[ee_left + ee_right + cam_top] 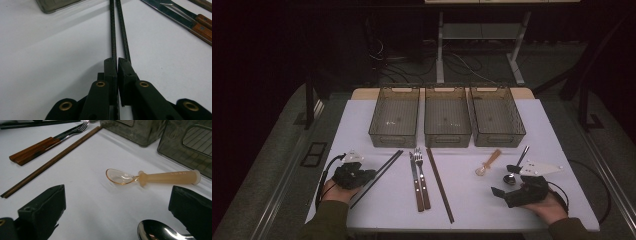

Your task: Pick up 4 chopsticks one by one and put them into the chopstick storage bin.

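A pair of black chopsticks [385, 166] lies slantwise on the white table [472, 200] at the left. My left gripper [371, 173] sits over them. In the left gripper view its jaws are closed, with one black chopstick [113, 32] running between the tips [117, 61]; the second stick passes under the right jaw. At the right my right gripper [506, 181] is held wide open with nothing between its fingers. A translucent tan spoon [170, 177] lies ahead of it, and a metal spoon's bowl [155, 230] is just below its jaws.
Three empty smoked-plastic baskets [394, 136] [447, 140] [499, 140] stand side by side at the back. A wooden-handled knife [414, 182] and fork [424, 182] lie mid-table, with brown chopsticks [439, 182] to their right. The table's front edge is close to both hands.
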A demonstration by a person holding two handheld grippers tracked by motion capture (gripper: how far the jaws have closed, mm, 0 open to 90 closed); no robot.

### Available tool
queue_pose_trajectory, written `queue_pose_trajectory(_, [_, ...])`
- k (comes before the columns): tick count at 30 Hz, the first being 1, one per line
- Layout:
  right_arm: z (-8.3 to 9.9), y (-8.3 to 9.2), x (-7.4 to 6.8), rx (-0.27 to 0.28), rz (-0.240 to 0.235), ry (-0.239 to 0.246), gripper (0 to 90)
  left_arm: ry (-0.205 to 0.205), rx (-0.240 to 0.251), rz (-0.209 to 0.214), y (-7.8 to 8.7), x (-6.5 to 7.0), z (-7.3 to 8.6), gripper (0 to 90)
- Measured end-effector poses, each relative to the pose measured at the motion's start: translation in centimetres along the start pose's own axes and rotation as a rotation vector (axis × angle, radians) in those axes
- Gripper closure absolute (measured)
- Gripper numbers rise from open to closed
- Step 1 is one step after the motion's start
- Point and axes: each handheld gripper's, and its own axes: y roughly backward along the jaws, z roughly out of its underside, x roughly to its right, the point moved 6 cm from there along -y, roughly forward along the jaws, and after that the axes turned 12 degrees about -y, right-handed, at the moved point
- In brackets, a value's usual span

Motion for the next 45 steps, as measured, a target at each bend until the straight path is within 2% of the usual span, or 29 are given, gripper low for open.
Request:
queue_pose_trajectory(3, [0.0, 0.0, 0.0, 0.000, 0.001, 0.000, 1.3, -0.001, -0.003, -0.005, 0.1, -0.1, 0.0, 85.3])
queue_pose_trajectory(6, [0.0, 0.0, 0.0, 0.000, 0.001, -0.001, 1.3, 0.005, 0.019, -0.009, 0.5, -0.3, -0.2, 85.3])
queue_pose_trajectory(8, [0.0, 0.0, 0.0, -0.001, 0.001, -0.002, 1.3, 0.006, 0.032, -0.006, 0.8, -0.4, -0.4, 85.3])
queue_pose_trajectory(19, [0.0, 0.0, 0.1, 0.000, 0.002, -0.011, 1.3, -0.010, 0.040, 0.017, 1.1, -0.2, -0.7, 85.2])
queue_pose_trajectory(30, [0.0, 0.0, 0.0, 0.001, -0.001, -0.006, 1.3, -0.029, 0.080, 0.038, 1.7, 0.6, -2.0, 85.3])
queue_pose_trajectory(33, [0.0, 0.0, 0.0, 0.002, 0.000, -0.007, 1.3, -0.047, 0.085, 0.043, 1.8, 0.8, -2.4, 85.3])
queue_pose_trajectory(40, [0.0, 0.0, 0.0, 0.001, 0.000, -0.006, 1.3, -0.045, 0.119, 0.064, 2.1, 0.9, -3.1, 85.2])
queue_pose_trajectory(41, [0.0, 0.0, 0.0, 0.002, 0.001, -0.007, 1.3, -0.035, 0.130, 0.064, 2.1, 1.0, -3.3, 85.2])
queue_pose_trajectory(45, [0.0, 0.0, 0.0, 0.001, 0.002, -0.005, 1.3, -0.047, 0.145, 0.070, 2.1, 1.2, -3.9, 85.2])
